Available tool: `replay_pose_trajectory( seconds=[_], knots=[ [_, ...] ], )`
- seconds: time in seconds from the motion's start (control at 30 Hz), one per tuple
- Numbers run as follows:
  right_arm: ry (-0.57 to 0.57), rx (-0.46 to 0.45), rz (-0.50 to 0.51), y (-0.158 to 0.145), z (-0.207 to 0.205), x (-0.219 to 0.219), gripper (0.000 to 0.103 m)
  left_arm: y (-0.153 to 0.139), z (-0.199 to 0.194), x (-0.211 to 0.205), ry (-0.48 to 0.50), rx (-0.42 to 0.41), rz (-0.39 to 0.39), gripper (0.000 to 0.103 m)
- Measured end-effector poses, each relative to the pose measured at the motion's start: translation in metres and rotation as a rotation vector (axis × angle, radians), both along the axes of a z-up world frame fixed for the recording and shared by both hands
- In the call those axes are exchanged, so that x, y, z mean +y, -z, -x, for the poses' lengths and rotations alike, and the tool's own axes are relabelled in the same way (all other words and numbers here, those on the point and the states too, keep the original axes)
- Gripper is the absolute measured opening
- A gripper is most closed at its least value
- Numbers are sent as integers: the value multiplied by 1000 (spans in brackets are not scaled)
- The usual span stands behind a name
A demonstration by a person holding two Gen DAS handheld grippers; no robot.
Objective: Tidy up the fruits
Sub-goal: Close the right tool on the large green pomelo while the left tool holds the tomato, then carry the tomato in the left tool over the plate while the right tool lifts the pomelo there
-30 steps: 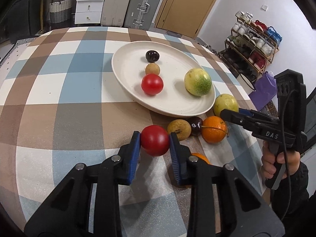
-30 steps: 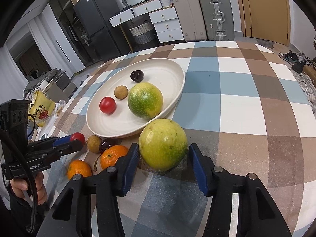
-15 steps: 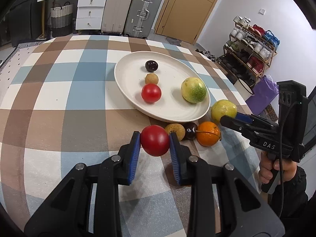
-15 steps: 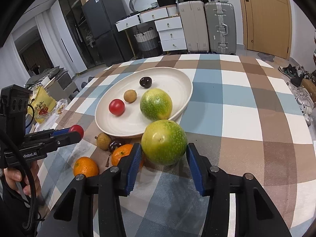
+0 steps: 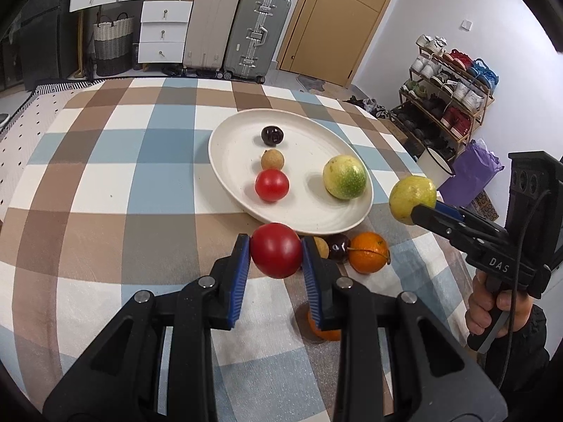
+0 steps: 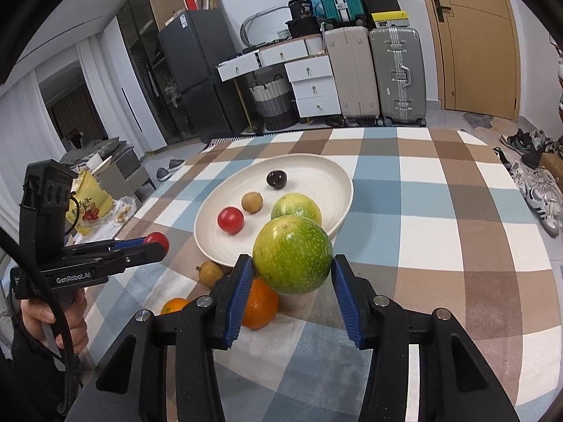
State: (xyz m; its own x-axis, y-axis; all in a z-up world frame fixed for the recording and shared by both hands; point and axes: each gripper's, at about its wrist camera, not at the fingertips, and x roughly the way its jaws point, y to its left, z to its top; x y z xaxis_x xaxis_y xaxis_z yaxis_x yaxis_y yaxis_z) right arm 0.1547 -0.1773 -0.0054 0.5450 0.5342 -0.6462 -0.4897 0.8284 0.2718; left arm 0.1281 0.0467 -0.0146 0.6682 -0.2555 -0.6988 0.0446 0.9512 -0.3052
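Note:
My left gripper (image 5: 276, 256) is shut on a red tomato (image 5: 276, 254) and holds it above the table, near the front rim of the white plate (image 5: 225, 161). My right gripper (image 6: 292, 281) is shut on a large green-yellow fruit (image 6: 292, 254), also lifted, just before the plate (image 6: 337, 183). The plate holds a dark plum (image 5: 271, 135), a small brown fruit (image 5: 272, 159), a red tomato (image 5: 271, 185) and a green-yellow fruit (image 5: 345, 177). The right gripper with its fruit also shows in the left wrist view (image 5: 412, 199).
On the checked tablecloth by the plate lie two oranges (image 5: 367, 252) (image 6: 174, 305), a dark plum (image 5: 337, 247) and a small brown fruit (image 6: 210, 273). Suitcases (image 5: 257, 31) and drawers stand beyond the table. A shoe rack (image 5: 447, 84) stands at the right.
Both grippers have risen from the table with their fruits: the left with the tomato, the right with the green-yellow fruit. Both have moved toward the plate.

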Motion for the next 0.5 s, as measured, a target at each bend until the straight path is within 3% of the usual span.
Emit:
replay_pose_trajectory(
  seconds=[0.5],
  knots=[
    [14,-46,-54,-19,-21,1,46,-24,-37,-10,12,-53,-53,27]
  ],
)
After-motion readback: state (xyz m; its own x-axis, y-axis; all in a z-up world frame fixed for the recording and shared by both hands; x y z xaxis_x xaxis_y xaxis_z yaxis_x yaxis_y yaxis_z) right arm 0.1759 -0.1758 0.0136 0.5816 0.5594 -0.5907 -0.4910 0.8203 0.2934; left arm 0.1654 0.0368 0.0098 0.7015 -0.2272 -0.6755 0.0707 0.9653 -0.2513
